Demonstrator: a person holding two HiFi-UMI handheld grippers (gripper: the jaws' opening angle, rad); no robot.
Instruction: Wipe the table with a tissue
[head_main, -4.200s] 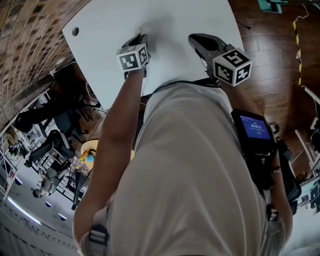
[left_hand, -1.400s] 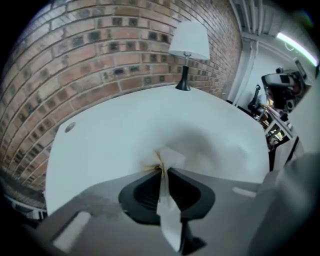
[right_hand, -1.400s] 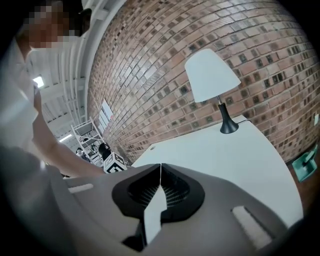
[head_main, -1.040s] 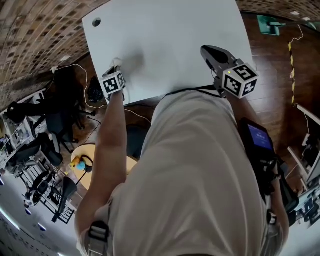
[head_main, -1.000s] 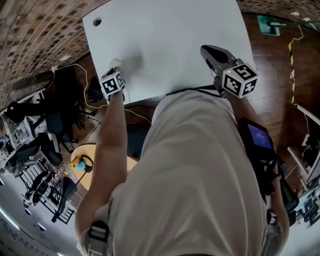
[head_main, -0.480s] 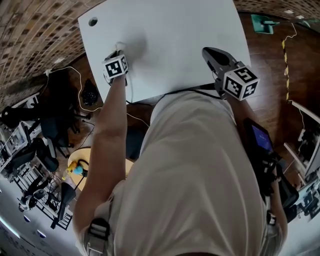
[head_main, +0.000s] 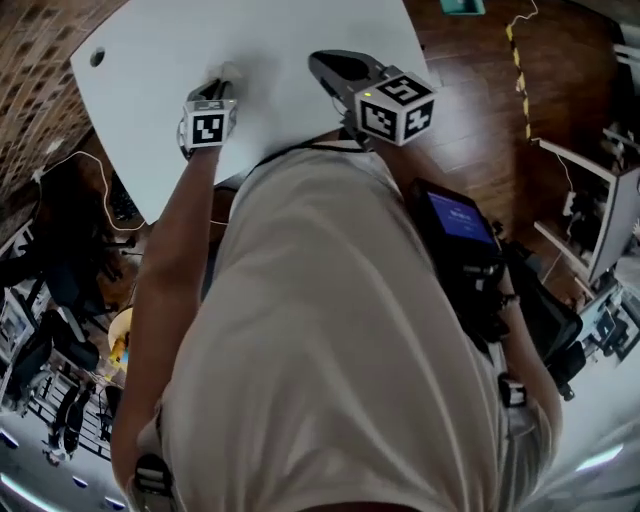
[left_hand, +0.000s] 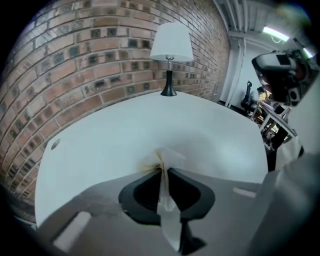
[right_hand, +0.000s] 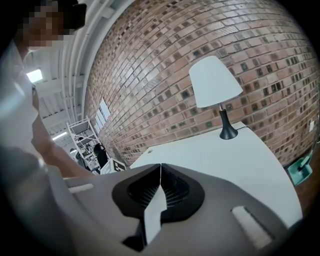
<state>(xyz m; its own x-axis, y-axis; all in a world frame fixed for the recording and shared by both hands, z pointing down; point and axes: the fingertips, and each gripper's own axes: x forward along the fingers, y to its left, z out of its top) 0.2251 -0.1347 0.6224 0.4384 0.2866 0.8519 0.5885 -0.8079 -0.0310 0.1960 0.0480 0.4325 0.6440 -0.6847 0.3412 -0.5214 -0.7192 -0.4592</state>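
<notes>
The white tissue (left_hand: 164, 161) is crumpled and pinched between the jaws of my left gripper (left_hand: 163, 170), which is shut on it and presses it down onto the white table (left_hand: 115, 135). In the head view the left gripper (head_main: 214, 88) stands near the table's near edge with the tissue (head_main: 229, 72) poking out at its tip. My right gripper (head_main: 322, 63) hovers just to its right over the table (head_main: 290, 30), pointing away from me. Seen along its own jaws, the right gripper (right_hand: 160, 167) is shut with nothing in it.
A white-shaded lamp (left_hand: 171, 47) stands at the table's far end against a brick wall (left_hand: 100, 45). A round cable hole (head_main: 97, 57) sits near the table's left corner. Wooden floor (head_main: 470, 110) lies to the right, with racks and chairs at the lower left.
My left gripper has slid the tissue across the table from the near left edge toward the right gripper. The right gripper has held still.
</notes>
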